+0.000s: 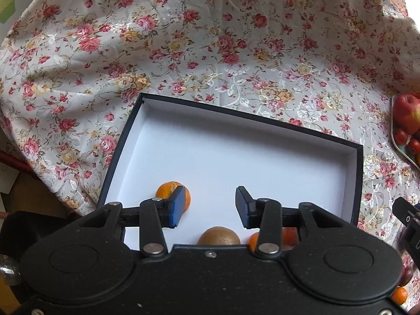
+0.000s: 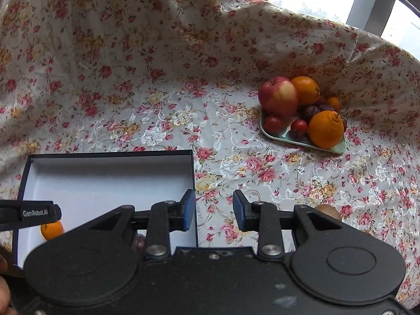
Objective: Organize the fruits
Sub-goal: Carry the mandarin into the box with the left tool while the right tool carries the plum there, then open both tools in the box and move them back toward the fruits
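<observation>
The left hand-held gripper (image 1: 208, 207) hangs wide apart over the box (image 1: 357, 183), above a kiwi (image 1: 218, 236) and mandarin (image 1: 168, 190); the right hand-held gripper (image 2: 214, 210), also apart, faces the fruit tray (image 2: 275, 135)

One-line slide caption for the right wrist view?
Open right gripper hovers over floral cloth beside the box; fruit plate beyond.

Shiny floral cloth (image 1: 210, 52), matt white card-lined box (image 1: 236, 157), glossy, perhaps ceramic, green plate (image 2: 338, 147)
</observation>
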`<state>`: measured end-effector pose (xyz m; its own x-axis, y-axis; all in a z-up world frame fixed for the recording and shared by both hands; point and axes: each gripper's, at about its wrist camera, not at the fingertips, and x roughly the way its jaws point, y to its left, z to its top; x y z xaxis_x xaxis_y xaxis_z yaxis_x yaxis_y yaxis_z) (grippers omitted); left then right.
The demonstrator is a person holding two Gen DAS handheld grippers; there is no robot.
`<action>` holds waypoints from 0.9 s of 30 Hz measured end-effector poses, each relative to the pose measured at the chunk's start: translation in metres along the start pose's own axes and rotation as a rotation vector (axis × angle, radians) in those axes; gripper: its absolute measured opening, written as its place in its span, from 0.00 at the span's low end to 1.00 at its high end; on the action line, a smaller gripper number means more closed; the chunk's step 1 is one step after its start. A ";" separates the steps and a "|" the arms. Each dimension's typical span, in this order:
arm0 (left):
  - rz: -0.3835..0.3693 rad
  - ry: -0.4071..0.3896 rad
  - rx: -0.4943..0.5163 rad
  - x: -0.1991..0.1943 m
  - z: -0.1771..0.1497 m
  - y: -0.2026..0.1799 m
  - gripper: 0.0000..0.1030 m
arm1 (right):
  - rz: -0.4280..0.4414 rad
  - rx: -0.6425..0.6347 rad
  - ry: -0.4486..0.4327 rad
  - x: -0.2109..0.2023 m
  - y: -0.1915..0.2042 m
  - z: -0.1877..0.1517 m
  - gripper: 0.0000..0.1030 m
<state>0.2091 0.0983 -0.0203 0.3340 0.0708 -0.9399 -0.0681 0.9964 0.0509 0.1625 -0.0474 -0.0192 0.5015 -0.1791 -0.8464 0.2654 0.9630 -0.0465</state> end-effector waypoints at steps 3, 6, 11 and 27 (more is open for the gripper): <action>-0.008 -0.008 0.029 -0.004 -0.002 -0.015 0.48 | -0.018 0.017 -0.060 -0.008 -0.012 -0.001 0.33; -0.017 -0.017 0.063 -0.008 -0.004 -0.031 0.48 | 0.041 -0.022 -0.076 -0.016 -0.026 0.000 0.33; -0.034 -0.028 0.116 -0.014 -0.010 -0.059 0.48 | 0.065 0.084 -0.067 -0.021 -0.055 -0.003 0.33; -0.117 -0.020 0.285 -0.030 -0.035 -0.150 0.48 | -0.066 0.348 0.139 0.008 -0.172 -0.027 0.33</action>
<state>0.1769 -0.0553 -0.0118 0.3430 -0.0472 -0.9382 0.2376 0.9706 0.0380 0.0990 -0.2094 -0.0323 0.3641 -0.1865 -0.9125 0.5693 0.8199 0.0596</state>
